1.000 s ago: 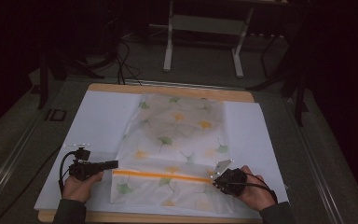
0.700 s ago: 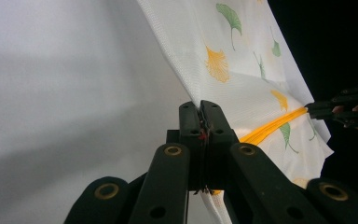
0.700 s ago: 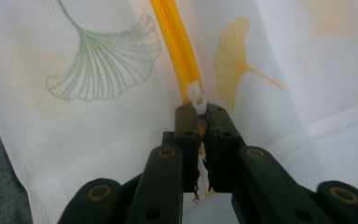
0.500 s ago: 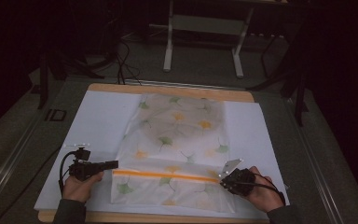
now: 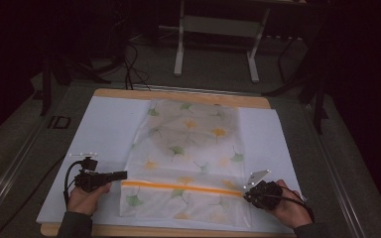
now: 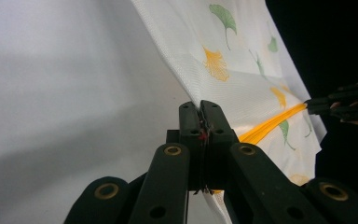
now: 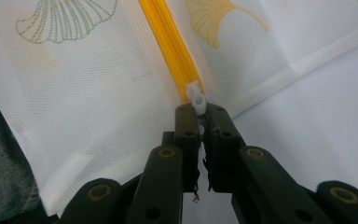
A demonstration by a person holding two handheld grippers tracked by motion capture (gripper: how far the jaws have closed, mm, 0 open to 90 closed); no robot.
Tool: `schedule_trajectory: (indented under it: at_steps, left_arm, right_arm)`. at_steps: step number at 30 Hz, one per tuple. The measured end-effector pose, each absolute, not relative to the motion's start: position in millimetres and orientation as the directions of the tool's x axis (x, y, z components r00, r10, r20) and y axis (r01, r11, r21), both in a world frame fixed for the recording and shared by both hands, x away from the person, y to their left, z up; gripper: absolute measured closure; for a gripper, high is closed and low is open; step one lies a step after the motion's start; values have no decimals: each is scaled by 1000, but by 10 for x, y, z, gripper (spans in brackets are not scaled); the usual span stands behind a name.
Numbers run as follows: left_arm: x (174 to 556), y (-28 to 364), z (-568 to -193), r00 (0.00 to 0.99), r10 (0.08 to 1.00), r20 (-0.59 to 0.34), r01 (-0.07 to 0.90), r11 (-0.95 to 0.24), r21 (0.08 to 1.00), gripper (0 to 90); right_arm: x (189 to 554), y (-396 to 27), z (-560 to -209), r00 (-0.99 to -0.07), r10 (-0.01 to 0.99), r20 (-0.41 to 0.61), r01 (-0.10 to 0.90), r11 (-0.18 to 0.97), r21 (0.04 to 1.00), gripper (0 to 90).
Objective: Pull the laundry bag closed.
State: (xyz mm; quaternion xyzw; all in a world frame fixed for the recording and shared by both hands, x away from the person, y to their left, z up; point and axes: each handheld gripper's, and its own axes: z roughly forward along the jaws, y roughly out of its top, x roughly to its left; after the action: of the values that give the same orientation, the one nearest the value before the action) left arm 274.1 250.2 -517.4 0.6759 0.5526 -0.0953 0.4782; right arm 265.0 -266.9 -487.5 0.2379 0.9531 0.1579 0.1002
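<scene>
since the earlier frames the right gripper (image 5: 250, 192) had travelled outward along the orange zipper (image 5: 181, 187) to its right end, near the bag's right edge, while the left gripper (image 5: 119, 175) had kept its station at the zipper's left end. the mesh bag (image 5: 188, 148) lay flat on a white sheet (image 5: 104, 129) covering the wooden table (image 5: 178, 94), well apart from either side edge of the sheet. in the left gripper view the jaws stood closed on the bag's left edge, right where the zipper began. in the right gripper view the jaws were pressed together on the small white zipper pull (image 7: 196, 98), with the tab sticking out just above the tips. the step in hand was judged to be drawing the zipper along its length, and it appeared to be at or near its end. to do it well, the left grip should hold the bag taut as an anchor, and the pull should be drawn straight along the line of the teeth, low to the table, so the thin fabric does not bunch or jam in the slider. the bag was a fine, slightly see-through white mesh printed with green and yellow fan-shaped leaves, soft and limp, with a stitched hem. the zipper tape was bright orange and ribbed; the pull was small, white and probably plastic.
</scene>
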Motion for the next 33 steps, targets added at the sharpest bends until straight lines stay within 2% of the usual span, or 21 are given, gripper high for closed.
schedule_trajectory:
  at_steps: [6, 11, 19, 31, 33]
  left_arm:
    - [2736, 2505, -5166, 378, 665, -644, 835, 56, 547, 883]
    - [2724, 2558, -5158, 372, 680, -631, 828, 64, 557, 812]
    - [2709, 2566, -5129, 381, 701, -603, 813, 56, 579, 746]
    - [2669, 2614, -5057, 419, 715, -560, 756, 68, 652, 740]
    - [2659, 2625, -5037, 421, 733, -534, 745, 56, 665, 740]
  right_arm:
    - [2660, -2635, -4887, -872, 475, -118, 414, 844, 340, 845]
    - [2675, -2612, -4878, -872, 473, -129, 412, 849, 330, 840]
    - [2690, -2616, -4862, -869, 487, -90, 421, 823, 381, 747]
    - [2724, -2685, -4761, -839, 536, -95, 442, 772, 457, 726]
    - [2752, -2734, -4771, -816, 570, -93, 464, 743, 482, 724]
